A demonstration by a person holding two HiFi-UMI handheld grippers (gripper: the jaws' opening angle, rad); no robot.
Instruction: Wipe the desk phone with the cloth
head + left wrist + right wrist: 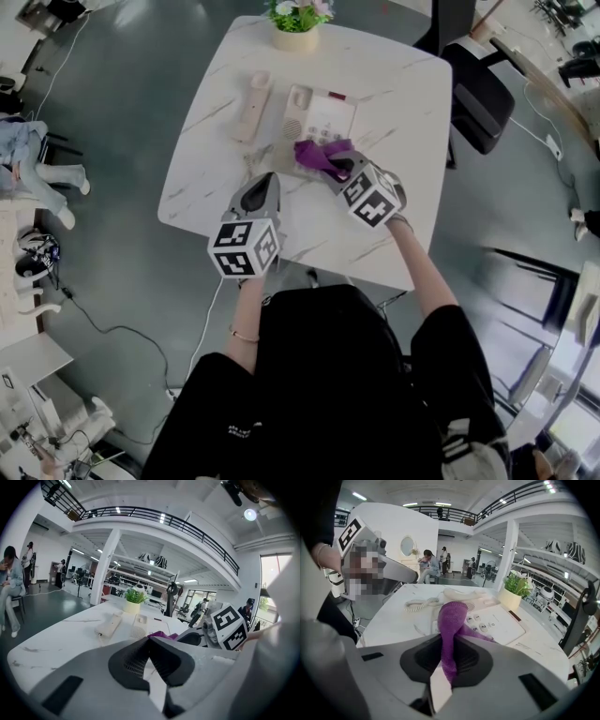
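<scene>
on the surface [403,94], the right tool [335,169] pinches a purple cloth [314,153] at the phone's [323,114] near edge; the left tool [265,181], pressed together, hovers alongside.

Bare tabletop [202,178] left of handset [253,106]; plant [297,21] behind phone [323,117].

The operator wore a black short-sleeved top [328,375]. Small white lettering [234,431] was noted on the left sleeve, too small to read. A thin bracelet [246,335] circled the left wrist. The left gripper [267,180] and right gripper [337,169] had light grey moulded bodies, with dark ribbed pads [129,660] lining the jaws. Each carried a white cube with black square markers: left cube [246,248], right cube [373,198].
</scene>
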